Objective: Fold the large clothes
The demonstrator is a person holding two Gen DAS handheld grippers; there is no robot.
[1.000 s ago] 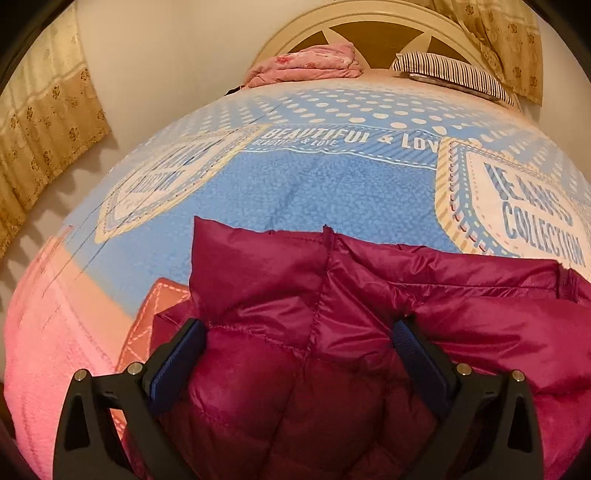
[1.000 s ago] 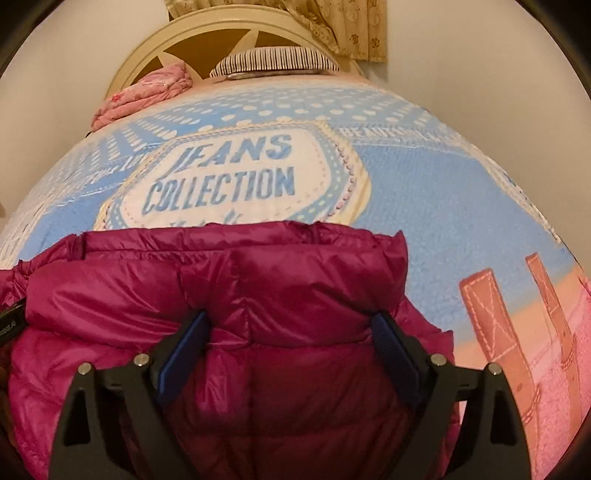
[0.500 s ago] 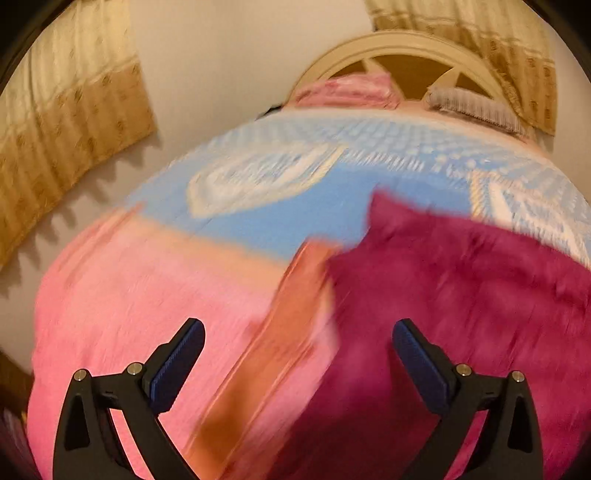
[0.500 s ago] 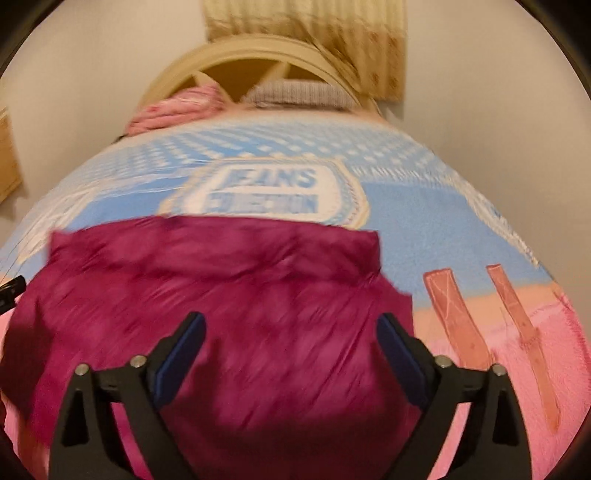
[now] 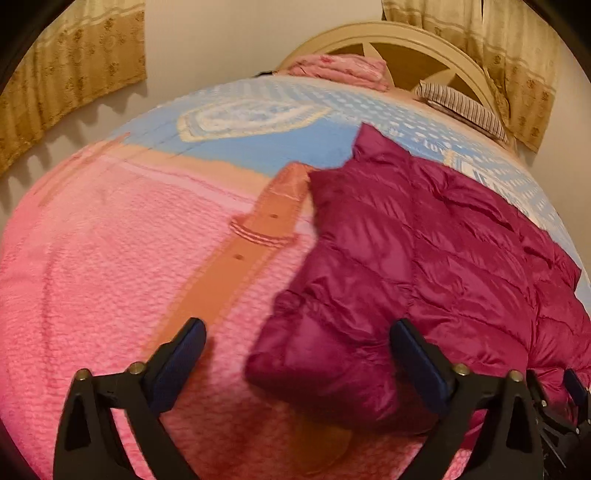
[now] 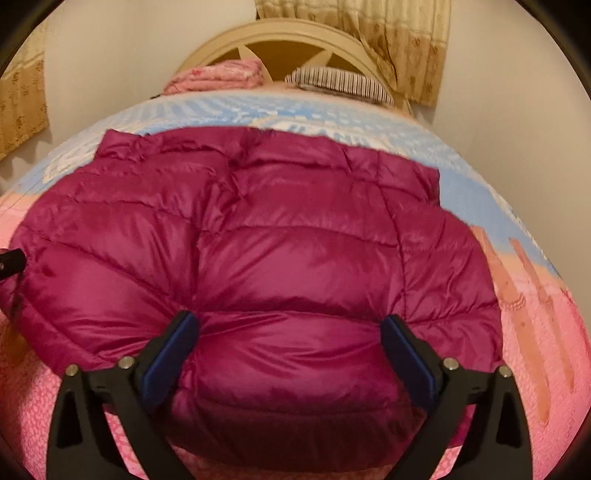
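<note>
Currently the magenta down jacket (image 6: 258,266) lies as a folded bundle on the bed (image 5: 110,277), filling the right wrist frame's centre; in the left wrist frame it sits right of centre. Left gripper (image 5: 295,365): jaws spread, holding nothing, off the jacket's near corner, probably lining up a grab. Right gripper (image 6: 288,354): jaws spread over the near hem, not pinching. Upper frame: pink folded bedding (image 6: 218,75), striped pillow (image 6: 340,83), headboard (image 6: 280,35), all well apart; nothing obstructs.

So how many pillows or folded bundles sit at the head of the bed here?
2. A pink bundle on the left and a striped pillow on the right, both against the headboard. More may be hidden behind the jacket.
</note>
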